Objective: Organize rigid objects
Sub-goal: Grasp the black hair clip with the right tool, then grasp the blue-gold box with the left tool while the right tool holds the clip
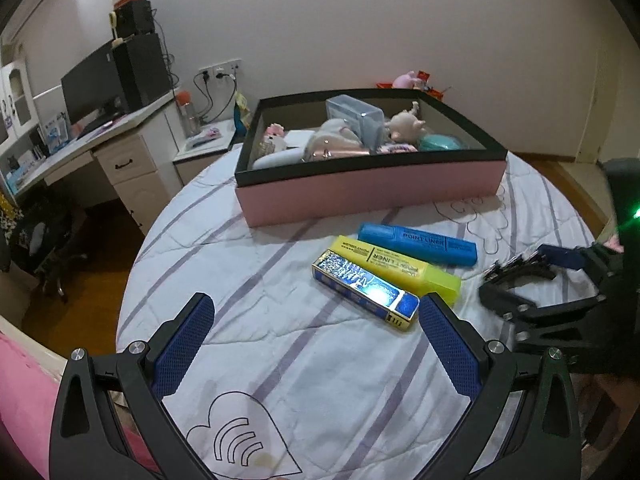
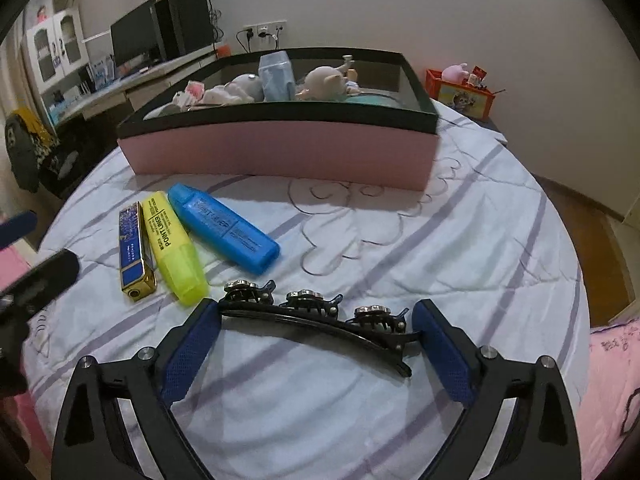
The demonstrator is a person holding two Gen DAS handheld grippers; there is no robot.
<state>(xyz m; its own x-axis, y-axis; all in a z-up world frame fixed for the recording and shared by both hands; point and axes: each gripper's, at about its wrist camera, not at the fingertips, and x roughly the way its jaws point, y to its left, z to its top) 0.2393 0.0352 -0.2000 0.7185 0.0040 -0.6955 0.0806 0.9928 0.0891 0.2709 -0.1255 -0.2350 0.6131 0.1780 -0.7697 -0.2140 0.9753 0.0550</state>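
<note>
Both of your grippers stand wide: the right gripper brackets the black hair clip end to end, the left gripper nothing. Squeezing lengthwise could bow the clip and flick it towards the highlighters before the pink box.

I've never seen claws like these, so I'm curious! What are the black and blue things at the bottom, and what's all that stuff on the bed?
Those are two hand-held grippers, tongs a person squeezes, each with a camera looking along its fingers. One picture comes from the left hand-held gripper, one from the right hand-held gripper. On the striped bedsheet lie a blue highlighter, a yellow highlighter, a shiny blue and gold lighter and a black hair clip. Behind stands a pink box of toys. Both grippers are open; the hair clip lies between the right one's fingers, not yet lifted.
</note>
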